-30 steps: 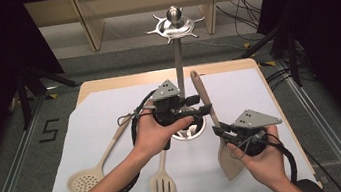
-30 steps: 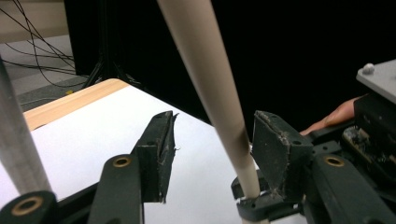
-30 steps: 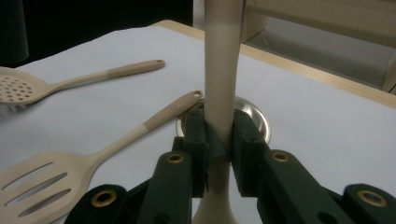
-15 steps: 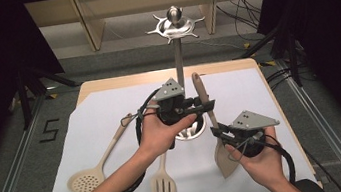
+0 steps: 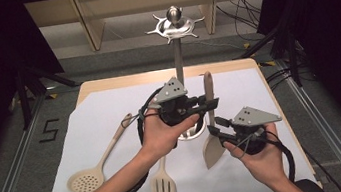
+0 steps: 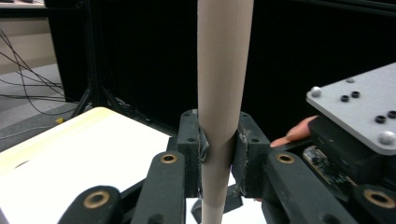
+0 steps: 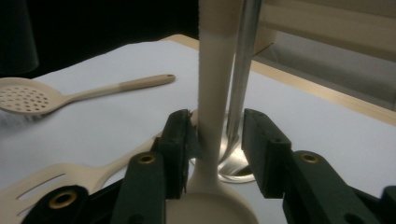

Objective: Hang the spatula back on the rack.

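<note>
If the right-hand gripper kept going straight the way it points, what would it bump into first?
Probably the beige spoon handle standing between the right gripper's open fingers; just behind it is the metal stand pole, though depth is hard to judge.

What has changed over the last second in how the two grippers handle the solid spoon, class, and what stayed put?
The left gripper has lifted the spoon more upright, its handle tip rising toward the rack pole. The right gripper has moved in at the spoon's neck, fingers open around it. The skimmer, slotted turner and rack stayed put.
</note>
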Demonstrator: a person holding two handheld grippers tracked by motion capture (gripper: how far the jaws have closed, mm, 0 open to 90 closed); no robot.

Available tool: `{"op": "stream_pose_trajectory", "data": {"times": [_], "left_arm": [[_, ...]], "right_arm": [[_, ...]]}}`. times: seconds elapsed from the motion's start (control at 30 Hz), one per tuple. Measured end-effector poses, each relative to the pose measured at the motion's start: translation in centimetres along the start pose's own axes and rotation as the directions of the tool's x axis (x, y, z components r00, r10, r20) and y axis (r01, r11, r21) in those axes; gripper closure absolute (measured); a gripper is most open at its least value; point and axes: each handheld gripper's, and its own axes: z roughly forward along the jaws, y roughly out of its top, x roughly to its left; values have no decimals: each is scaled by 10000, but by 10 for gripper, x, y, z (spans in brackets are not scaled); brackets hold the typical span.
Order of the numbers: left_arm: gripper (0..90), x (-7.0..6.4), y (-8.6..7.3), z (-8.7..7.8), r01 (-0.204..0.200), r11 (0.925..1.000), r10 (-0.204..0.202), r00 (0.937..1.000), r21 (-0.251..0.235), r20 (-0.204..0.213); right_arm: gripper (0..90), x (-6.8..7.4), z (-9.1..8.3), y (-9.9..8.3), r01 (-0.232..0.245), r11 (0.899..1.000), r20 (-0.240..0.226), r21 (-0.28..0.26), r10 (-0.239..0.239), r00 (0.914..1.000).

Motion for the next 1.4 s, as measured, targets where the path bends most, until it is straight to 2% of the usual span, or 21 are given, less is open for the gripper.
{"op": "stream_pose_trajectory", "data": {"times": [0.1,0.13,0.17,0.3,0.43,0.47,0.57,0.63,0.67,0.7,0.77,0.9,0.93,0.97,1.0,1.03,1.07,1.17,1.2,1.23,1.4], "left_arm": [[747,2,1,1,-340,9994,341,9992,57,-207],[747,2,1,1,-386,9992,388,9989,65,-258],[747,2,1,0,-426,9991,428,9987,66,-289],[746,2,4,0,-792,9968,793,9965,53,-270],[746,1,6,-1,-1177,9931,1176,9925,-3,-335],[746,1,6,-1,-1299,9915,1298,9909,7,-358],[746,1,6,0,-1605,9870,1602,9861,-23,-431],[746,1,6,1,-1561,9877,1557,9868,-62,-433],[745,1,6,1,-1593,9872,1588,9864,-79,-424],[746,1,5,1,-1599,9871,1594,9863,-94,-423],[745,-1,5,2,-1441,9894,1434,9888,-157,-408],[744,0,6,1,-1578,9871,1563,9865,-282,-482],[741,0,6,0,-1328,9904,1307,9901,-392,-509],[736,1,6,0,-1326,9899,1297,9899,-495,-577],[712,2,7,-2,-1360,9888,1319,9890,-613,-668],[617,2,8,-4,-1302,9890,1244,9889,-706,-809],[617,3,9,-6,-1272,9886,1197,9885,-801,-920],[559,8,9,-20,-1522,9836,1385,9811,-966,-1348],[554,6,6,-24,-1071,9886,914,9855,-1057,-1429],[546,8,5,-29,-1120,9880,948,9833,-1064,-1550],[535,15,-7,-55,-1183,9876,951,9739,-1033,-2059]], "right_arm": [[600,3,-2,2,-6,9998,-30,-179,5,10000],[597,4,-3,3,83,9998,-23,-196,-83,10000],[592,2,-3,5,446,9985,-58,-325,-449,9990],[590,3,-2,10,764,9962,252,-410,-754,9968],[615,3,-1,13,725,9964,446,-434,-705,9965],[624,3,-1,13,538,9976,519,-433,-515,9973],[648,1,-1,17,651,9961,437,-594,-625,9971],[663,0,0,20,746,9938,660,-829,-692,9954],[679,1,-1,21,582,9957,509,-724,-546,9972],[686,0,0,22,725,9933,691,-896,-664,9954],[720,1,2,23,536,9949,578,-860,-488,9971],[782,0,2,25,538,9935,585,-1000,-481,9971],[784,0,3,26,440,9940,435,-1000,-398,9983],[785,-1,2,28,452,9937,495,-1028,-403,9980],[785,-2,2,29,429,9954,503,-861,-386,9980],[786,-6,2,31,337,9959,522,-833,-294,9982],[786,-6,2,31,337,9959,522,-833,-294,9982],[786,-13,0,33,262,9969,621,-736,-216,9978],[786,-14,0,34,51,9974,596,-714,-8,9982],[786,-17,-1,35,198,9971,693,-730,-147,9975],[787,-26,0,41,-2,9978,739,-667,51,9973]]}}
